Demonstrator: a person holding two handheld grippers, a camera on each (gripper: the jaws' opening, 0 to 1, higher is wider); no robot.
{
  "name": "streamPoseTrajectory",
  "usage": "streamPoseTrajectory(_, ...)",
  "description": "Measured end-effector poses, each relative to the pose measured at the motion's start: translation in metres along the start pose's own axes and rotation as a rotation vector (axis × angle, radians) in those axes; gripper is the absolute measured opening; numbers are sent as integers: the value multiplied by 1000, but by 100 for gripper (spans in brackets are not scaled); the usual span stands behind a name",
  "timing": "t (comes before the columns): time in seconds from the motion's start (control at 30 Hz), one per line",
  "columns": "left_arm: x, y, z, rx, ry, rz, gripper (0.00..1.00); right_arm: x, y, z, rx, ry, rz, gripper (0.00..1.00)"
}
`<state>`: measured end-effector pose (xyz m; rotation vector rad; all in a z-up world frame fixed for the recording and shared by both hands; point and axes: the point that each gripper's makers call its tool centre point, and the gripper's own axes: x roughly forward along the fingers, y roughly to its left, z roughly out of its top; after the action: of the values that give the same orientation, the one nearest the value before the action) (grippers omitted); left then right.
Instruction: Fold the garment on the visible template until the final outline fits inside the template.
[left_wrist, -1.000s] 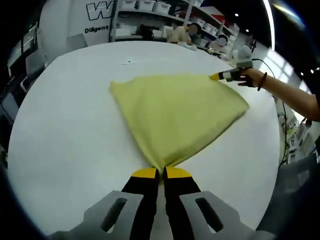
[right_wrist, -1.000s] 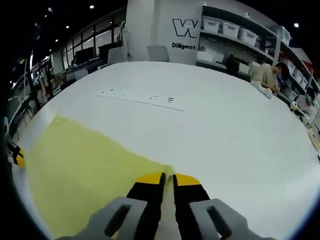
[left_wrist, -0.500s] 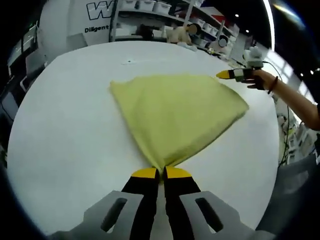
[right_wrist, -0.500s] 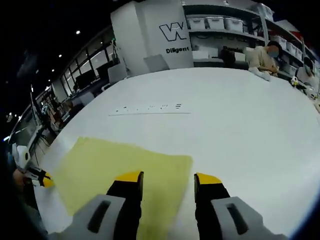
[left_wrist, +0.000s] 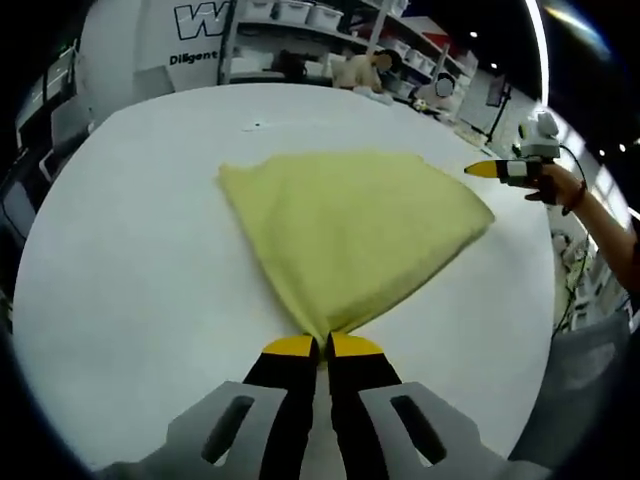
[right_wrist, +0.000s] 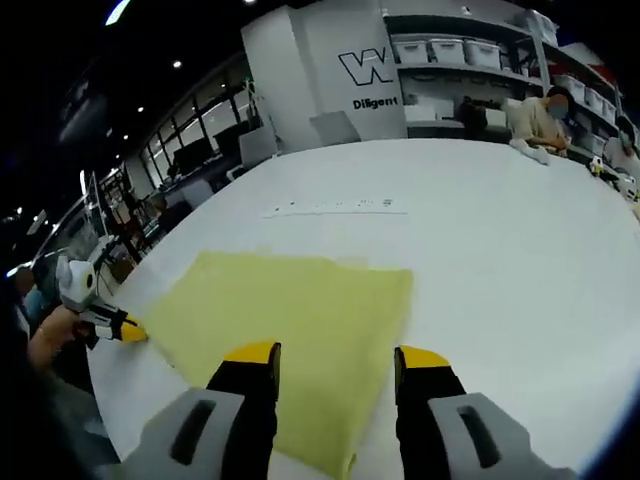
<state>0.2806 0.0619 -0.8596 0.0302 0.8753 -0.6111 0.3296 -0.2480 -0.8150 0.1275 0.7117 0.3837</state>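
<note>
White table (left_wrist: 130, 230) bare all round yellow garment (left_wrist: 350, 230), shelves far behind

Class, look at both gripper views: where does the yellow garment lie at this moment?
The yellow garment lies flat on the white table, one corner pinched in the left claw. In the right gripper view it spreads just ahead of the open right claw.

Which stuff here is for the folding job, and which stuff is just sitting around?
For the job:
- yellow cloth
- left gripper, jaws shut on a cloth corner
- right gripper, jaws open, off the cloth
- white table under the cloth

Just around:
- shelves with bins
- wall sign
- people at the far side
</note>
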Motion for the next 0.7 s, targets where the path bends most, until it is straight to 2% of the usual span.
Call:
streamPoseTrajectory(0.4,-2,-3,-2,4,0,-7,1,-18,-11,-37,-5,51,-14,39)
streamPoseTrajectory(0.6,-3,-4,-3,-6,-2,-16,1,-22,-18,-51,-11,87,-15,29)
streamPoseTrajectory(0.7,-2,-4,-3,-5,-3,-18,1,-23,-17,-56,-10,98,-14,18)
